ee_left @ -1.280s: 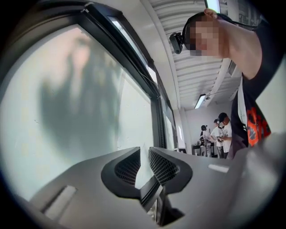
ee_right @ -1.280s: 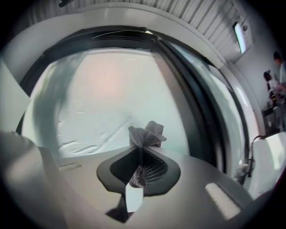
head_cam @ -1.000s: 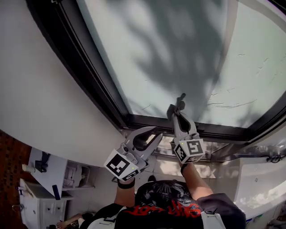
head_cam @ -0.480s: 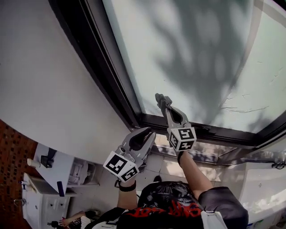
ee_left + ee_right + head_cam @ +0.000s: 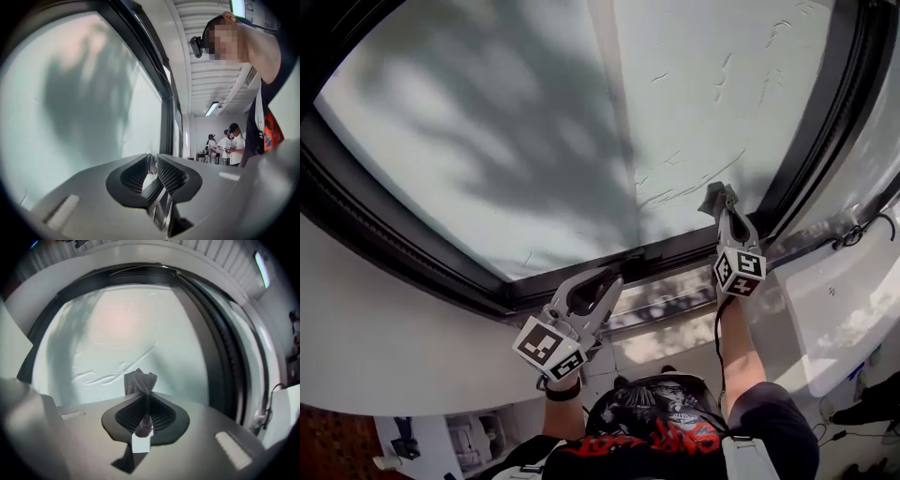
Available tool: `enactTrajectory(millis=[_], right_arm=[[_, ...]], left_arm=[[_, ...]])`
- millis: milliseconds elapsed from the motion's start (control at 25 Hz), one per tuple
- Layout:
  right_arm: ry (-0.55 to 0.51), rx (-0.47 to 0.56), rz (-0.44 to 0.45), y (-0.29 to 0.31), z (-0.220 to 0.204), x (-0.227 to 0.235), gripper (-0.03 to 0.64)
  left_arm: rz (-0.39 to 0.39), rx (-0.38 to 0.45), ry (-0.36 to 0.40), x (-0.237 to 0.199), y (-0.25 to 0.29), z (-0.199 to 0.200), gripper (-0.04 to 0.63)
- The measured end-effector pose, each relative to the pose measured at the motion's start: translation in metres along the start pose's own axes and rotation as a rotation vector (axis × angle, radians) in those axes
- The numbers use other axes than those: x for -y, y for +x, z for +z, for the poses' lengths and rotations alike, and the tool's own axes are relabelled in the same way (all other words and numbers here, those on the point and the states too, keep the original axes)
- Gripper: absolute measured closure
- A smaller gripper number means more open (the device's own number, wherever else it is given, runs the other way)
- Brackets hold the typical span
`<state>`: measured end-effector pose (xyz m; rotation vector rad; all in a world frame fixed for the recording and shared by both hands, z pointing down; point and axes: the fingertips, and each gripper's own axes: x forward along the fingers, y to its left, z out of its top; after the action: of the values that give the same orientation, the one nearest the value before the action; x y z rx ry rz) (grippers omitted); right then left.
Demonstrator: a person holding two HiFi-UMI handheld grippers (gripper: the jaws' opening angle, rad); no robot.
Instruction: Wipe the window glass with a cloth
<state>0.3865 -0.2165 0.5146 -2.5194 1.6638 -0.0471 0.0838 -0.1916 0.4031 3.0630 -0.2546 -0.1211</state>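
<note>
Grey cloth [image 5: 139, 379] tight in right claw [image 5: 144, 393] at window glass [image 5: 534, 122]; left claw [image 5: 152, 161] closed, empty.

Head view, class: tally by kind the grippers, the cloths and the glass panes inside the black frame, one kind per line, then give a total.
Grippers: 2, the left gripper and the right gripper
Cloths: 1, the grey cloth pinched in the right gripper's jaws
Glass panes: 1, the glass pane
Total: 4

Right hand-held gripper [image 5: 724, 214] holds cloth [image 5: 715, 198] at window glass [image 5: 534, 122].
</note>
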Motion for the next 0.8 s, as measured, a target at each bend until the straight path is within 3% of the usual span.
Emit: enactTrajectory(millis=[120,200,320,480,680,800], right_arm=[[-0.031,0.002,-0.206,-0.002,0.015,0.099,0.591],[-0.004,0.009,-0.293,-0.005,0.027,0.137,0.591],[0.047,0.024,-0.238,0.001,0.032,0.116,0.591],[0.065,0.062,0.057,0.002,0.021,-0.027,0.591],[0.086,-0.028,0.731,-0.041,-0.021,-0.333,0.591],[0.077,-0.102,0.982,-0.086,-0.043,-0.452,0.591]], left_arm=[[-0.036,-0.011,0.005,0.015,0.015,0.001,0.545],[-0.027,-0.016,0.005,0.017,0.017,0.0,0.545],[0.002,-0.028,0.014,0.017,0.012,-0.003,0.545],[0.076,-0.014,0.038,0.001,-0.014,0.005,0.541],[0.285,-0.011,0.102,-0.021,-0.089,0.016,0.541],[0.362,-0.005,0.111,-0.026,-0.127,0.021,0.541]])
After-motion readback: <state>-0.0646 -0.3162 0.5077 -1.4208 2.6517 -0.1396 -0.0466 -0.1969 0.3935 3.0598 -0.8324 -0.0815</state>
